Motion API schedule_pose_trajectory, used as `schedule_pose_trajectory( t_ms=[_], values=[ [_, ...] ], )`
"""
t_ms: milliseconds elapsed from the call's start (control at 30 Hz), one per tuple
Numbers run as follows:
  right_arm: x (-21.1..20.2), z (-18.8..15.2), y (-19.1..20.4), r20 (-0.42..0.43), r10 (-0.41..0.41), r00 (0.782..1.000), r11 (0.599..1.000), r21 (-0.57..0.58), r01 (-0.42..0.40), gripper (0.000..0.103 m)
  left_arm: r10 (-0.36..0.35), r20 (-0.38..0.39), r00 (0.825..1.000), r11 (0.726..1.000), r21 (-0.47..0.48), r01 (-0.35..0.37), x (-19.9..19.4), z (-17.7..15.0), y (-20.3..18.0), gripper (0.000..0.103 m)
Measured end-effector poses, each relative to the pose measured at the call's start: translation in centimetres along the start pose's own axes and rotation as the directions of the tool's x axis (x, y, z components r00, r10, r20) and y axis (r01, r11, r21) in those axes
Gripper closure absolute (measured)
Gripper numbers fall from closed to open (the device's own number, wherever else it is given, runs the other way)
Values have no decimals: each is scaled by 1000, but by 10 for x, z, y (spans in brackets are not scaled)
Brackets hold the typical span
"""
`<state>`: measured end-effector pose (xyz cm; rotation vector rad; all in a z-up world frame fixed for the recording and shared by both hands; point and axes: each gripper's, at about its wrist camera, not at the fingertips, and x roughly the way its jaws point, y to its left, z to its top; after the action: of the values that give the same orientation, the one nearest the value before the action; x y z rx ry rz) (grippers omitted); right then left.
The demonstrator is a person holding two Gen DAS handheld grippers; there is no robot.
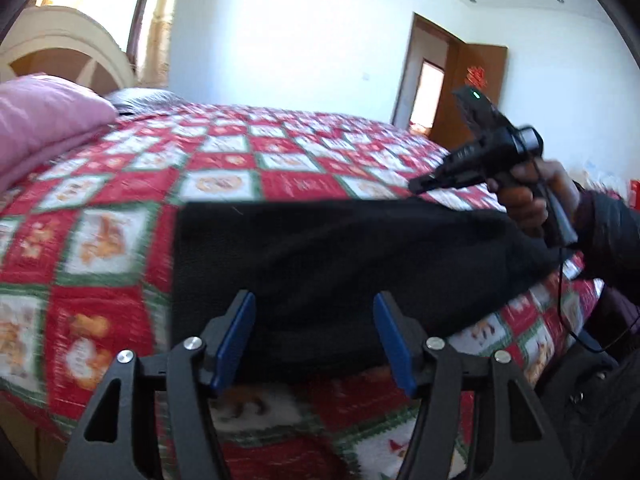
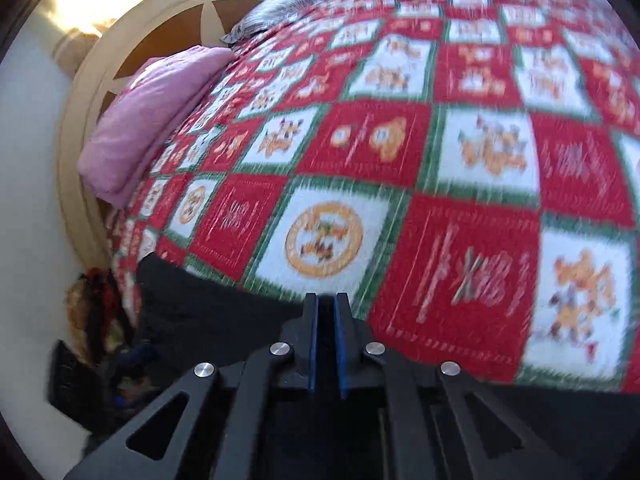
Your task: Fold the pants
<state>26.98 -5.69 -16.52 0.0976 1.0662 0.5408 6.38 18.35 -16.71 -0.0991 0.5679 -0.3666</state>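
The black pants [image 1: 328, 256] lie across the near edge of the bed on a red, white and green checkered quilt [image 1: 248, 160]. My left gripper [image 1: 314, 320] is open, its blue pads on either side of the pants' near edge, holding nothing. My right gripper [image 1: 420, 186] shows in the left wrist view, held in a hand at the far right end of the pants. In the right wrist view its jaws [image 2: 326, 316] are nearly together with dark cloth between the blue pads; the pants [image 2: 208, 312] spread to the lower left.
A pink folded blanket [image 1: 44, 124] lies at the left by the cream headboard [image 2: 132, 40]. A grey pillow [image 2: 280, 4] lies at the bed's head. An open wooden door [image 1: 460, 88] is at the far right. The quilt [image 2: 440, 140] covers the bed.
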Motion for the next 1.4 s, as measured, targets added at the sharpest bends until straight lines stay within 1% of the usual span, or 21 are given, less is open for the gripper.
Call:
schedule_pose_trajectory(
  t_ms=[67,133,167,200,267,300,400,467,600,667,700,733,800,833,900,1067,1167,1233,1267,1367,1400],
  values=[
    [-10,5,-4,57,-79,995,997,-13,80,95,19,42,999,999,-30,-18,-12,8,9,33],
    [-26,1,-8,82,-80,993,996,-27,82,94,62,89,994,995,-82,-54,-24,15,20,21],
    [-34,-4,-6,80,-72,994,996,-51,76,84,75,105,992,993,-103,-64,-26,18,24,15],
    [-44,-13,-3,86,-60,995,995,-77,67,62,77,125,989,990,-130,-61,-28,21,28,14],
    [-65,-38,3,106,-20,994,991,-129,34,45,88,122,989,985,-156,-69,-21,27,34,14],
    [-75,-55,9,105,-2,994,986,-168,20,44,97,116,989,985,-154,-78,-17,30,33,14],
    [-92,-99,21,125,-49,991,958,-275,82,44,152,79,985,982,-128,-141,1,35,28,14],
    [-98,-129,27,106,-51,993,937,-338,84,44,164,61,985,980,-127,-155,8,37,25,14],
    [-85,-164,38,80,-111,991,889,-437,135,44,229,-3,973,970,-86,-229,33,37,18,14],
    [-74,-169,41,85,-144,986,869,-466,167,48,257,-25,966,965,-56,-258,42,35,16,14],
    [-68,-170,41,81,-159,984,860,-477,179,58,272,-38,962,961,-47,-273,46,33,16,14],
    [-61,-170,40,89,-197,976,844,-492,215,62,281,-57,958,958,-46,-284,52,31,19,14],
    [-57,-173,39,101,-225,969,829,-503,245,82,268,-66,961,960,-68,-273,56,28,25,11],
    [-58,-172,36,101,-217,971,836,-495,238,85,265,-58,963,959,-87,-269,56,26,29,9],
    [-65,-169,30,98,-200,975,855,-469,223,101,263,-48,964,959,-96,-266,55,24,31,7],
    [-78,-179,39,80,-178,981,850,-489,195,103,263,-47,964,959,-94,-267,54,25,32,6],
    [-77,-186,48,105,-201,974,818,-528,226,103,260,-47,964,960,-99,-263,55,25,33,6],
    [-77,-186,49,123,-192,974,822,-521,228,102,259,-48,965,960,-95,-263,56,25,34,5],
    [-78,-185,48,139,-191,972,826,-512,236,99,258,-46,965,960,-98,-261,55,24,34,5],
    [-80,-183,44,140,-192,971,834,-498,237,50,259,-38,965,960,-102,-262,56,23,35,4],
    [-80,-184,43,142,-197,970,832,-500,242,49,260,-35,965,960,-103,-262,56,23,35,4]
  ],
)
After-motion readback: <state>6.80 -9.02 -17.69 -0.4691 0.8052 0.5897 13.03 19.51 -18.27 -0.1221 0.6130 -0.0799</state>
